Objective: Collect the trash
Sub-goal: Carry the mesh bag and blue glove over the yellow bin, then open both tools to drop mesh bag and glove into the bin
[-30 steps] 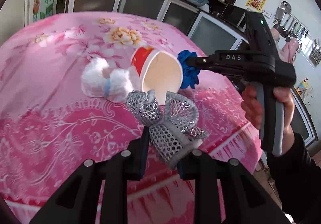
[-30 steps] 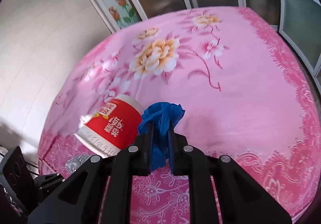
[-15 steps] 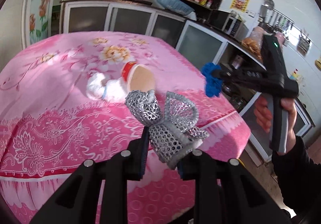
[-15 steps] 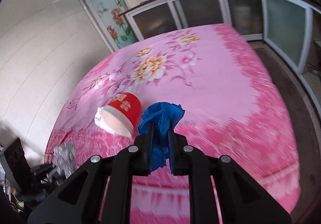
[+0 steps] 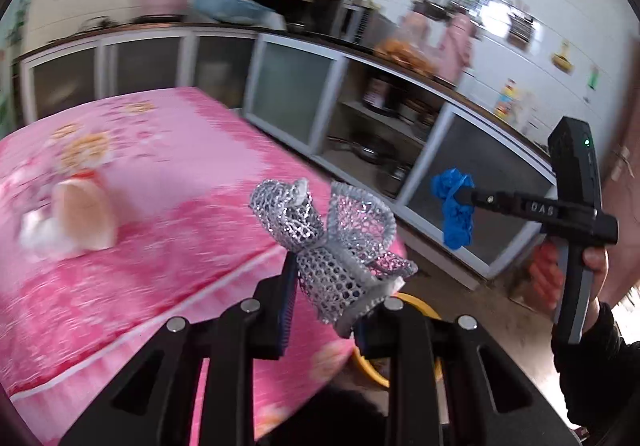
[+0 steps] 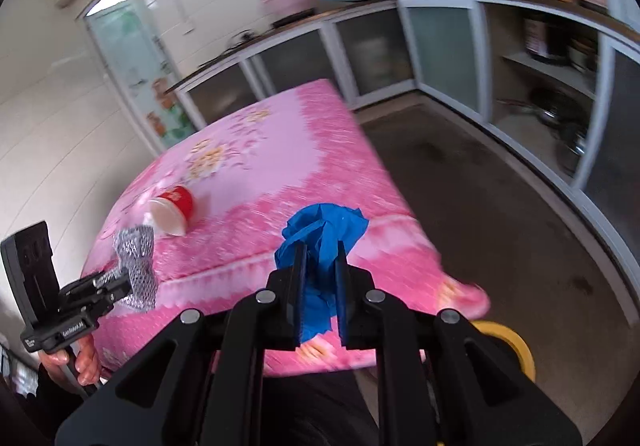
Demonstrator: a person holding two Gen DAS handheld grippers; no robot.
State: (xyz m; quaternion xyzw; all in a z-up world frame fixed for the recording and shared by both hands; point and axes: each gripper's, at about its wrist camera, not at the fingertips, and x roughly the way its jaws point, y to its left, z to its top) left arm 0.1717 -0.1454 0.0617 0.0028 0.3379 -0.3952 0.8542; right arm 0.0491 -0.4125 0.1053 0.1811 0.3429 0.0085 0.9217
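**Inspector:** Trash first. Where does each piece stand?

**Assistant:** Silver mesh (image 5: 332,242) is clamped in the left gripper (image 5: 326,302), pinched low so its loops fan out above the jaws. Blue wad (image 6: 322,246) is clamped in the right gripper (image 6: 320,286), jaws nearly together on it, loose ends hanging below. Both pieces are in the air, off the table (image 6: 280,150).

**Inspector:** What is left behind?

**Assistant:** A red cup (image 6: 174,208) lies on its side on the pink cloth, mouth toward the cameras. Something white lies beside it in the left view, too blurred to name.

**Inspector:** Why are the grippers held out past the table edge?

**Assistant:** My judgement: each load is being carried to a bin. A yellow rim (image 6: 508,342) shows on the floor by the table corner, low in both views, partly hidden by the gripper bodies. It looks like the likely drop point, though I cannot see its inside.

**Inspector:** Risks?

**Assistant:** The mesh is springy and held by a narrow part, so it could slip. The cup and the white item are not yet collected.
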